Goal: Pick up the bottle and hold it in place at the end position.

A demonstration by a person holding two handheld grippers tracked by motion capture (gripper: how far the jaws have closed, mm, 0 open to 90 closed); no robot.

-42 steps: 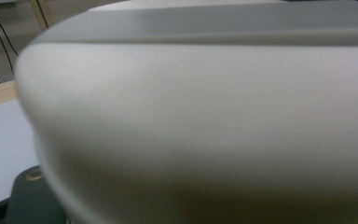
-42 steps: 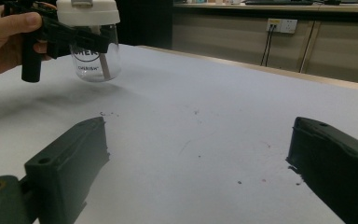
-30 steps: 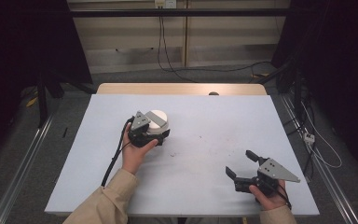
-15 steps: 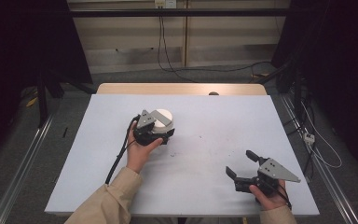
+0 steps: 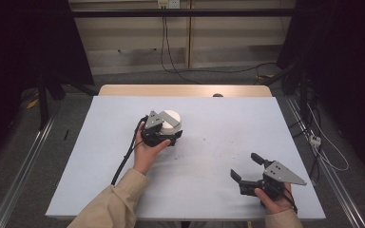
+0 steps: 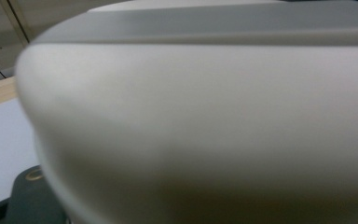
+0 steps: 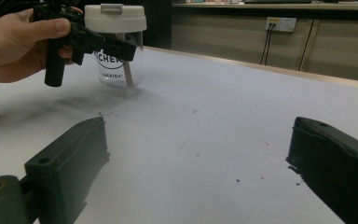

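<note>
The table (image 5: 100,156) carries a clear jar (image 7: 117,72) with black lettering and a white lid (image 5: 173,118), standing upright left of centre. The left gripper (image 5: 167,138) is at the jar; its grip cannot be told. The right gripper (image 5: 247,167), jaws wide, rests well apart, holding nothing.

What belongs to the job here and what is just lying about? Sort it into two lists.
In the job:
- clear jar with white lid
- left gripper, at the jar
- right gripper, jaws apart, waiting

Lying about:
- power strip on the floor
- wall cables
</note>
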